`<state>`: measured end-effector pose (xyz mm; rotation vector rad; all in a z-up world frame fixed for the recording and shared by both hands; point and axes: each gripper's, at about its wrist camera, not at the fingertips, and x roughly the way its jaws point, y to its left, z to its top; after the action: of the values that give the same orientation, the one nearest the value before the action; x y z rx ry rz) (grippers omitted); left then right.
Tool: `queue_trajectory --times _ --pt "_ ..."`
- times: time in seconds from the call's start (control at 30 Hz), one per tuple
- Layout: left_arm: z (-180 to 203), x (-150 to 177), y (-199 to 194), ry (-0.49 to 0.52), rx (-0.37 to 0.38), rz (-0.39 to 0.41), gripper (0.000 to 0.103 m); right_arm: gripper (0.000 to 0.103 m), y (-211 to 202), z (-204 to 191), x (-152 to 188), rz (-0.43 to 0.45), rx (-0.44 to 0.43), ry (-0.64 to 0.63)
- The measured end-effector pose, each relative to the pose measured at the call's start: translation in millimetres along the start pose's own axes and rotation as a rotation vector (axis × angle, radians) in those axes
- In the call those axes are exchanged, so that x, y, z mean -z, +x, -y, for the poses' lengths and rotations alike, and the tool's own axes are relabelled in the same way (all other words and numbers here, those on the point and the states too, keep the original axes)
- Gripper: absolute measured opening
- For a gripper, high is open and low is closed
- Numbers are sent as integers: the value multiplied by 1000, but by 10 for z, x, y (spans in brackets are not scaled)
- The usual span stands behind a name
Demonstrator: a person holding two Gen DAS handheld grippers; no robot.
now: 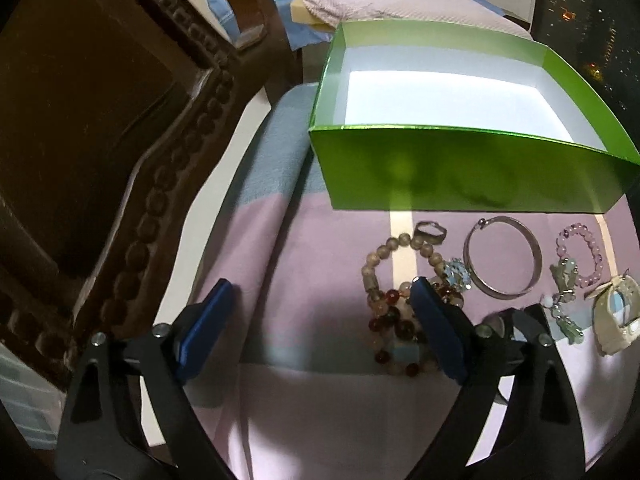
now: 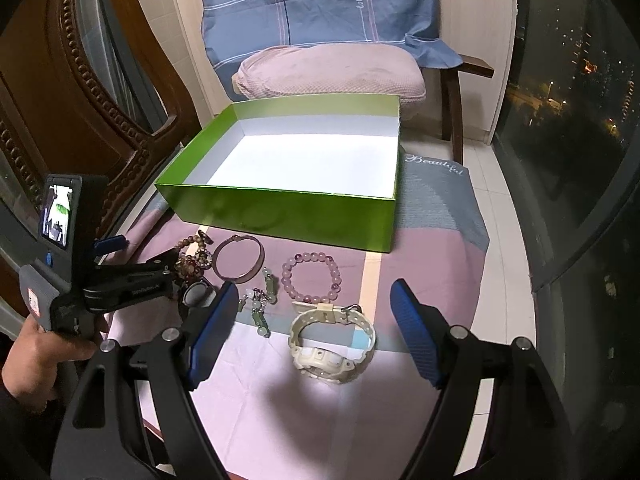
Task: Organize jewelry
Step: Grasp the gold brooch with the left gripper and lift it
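Note:
An open green box (image 1: 460, 168) (image 2: 288, 216) with an empty white inside stands at the far side of the pink cloth. In front of it lie a brown bead bracelet (image 1: 384, 264), a red bead bracelet (image 1: 396, 328), a ring (image 1: 430, 232), a silver bangle (image 1: 502, 258) (image 2: 238, 258), a pink bead bracelet (image 1: 580, 254) (image 2: 312, 276), a green charm strand (image 2: 260, 308) and a cream watch (image 2: 332, 344) (image 1: 614, 316). My left gripper (image 1: 320, 292) is open, its right finger over the red beads. My right gripper (image 2: 312, 292) is open above the watch.
A carved dark wooden frame (image 1: 100, 140) stands close on the left. A chair with a pink cushion (image 2: 328, 68) and a blue checked cloth (image 2: 320, 4) is behind the box. A dark window (image 2: 568, 100) is on the right. The table edge drops off at right.

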<state>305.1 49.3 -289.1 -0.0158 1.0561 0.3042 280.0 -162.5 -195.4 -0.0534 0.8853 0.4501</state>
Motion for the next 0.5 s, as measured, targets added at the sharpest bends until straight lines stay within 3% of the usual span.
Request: queue_trajectory --times 0.17,0.5 --pt "17 89 0 13 43 -2 99 77 -28 29 -8 2 -7 5" --pt "36 41 -1 -12 42 -6 99 77 -16 9 7 -6 -19 -4"
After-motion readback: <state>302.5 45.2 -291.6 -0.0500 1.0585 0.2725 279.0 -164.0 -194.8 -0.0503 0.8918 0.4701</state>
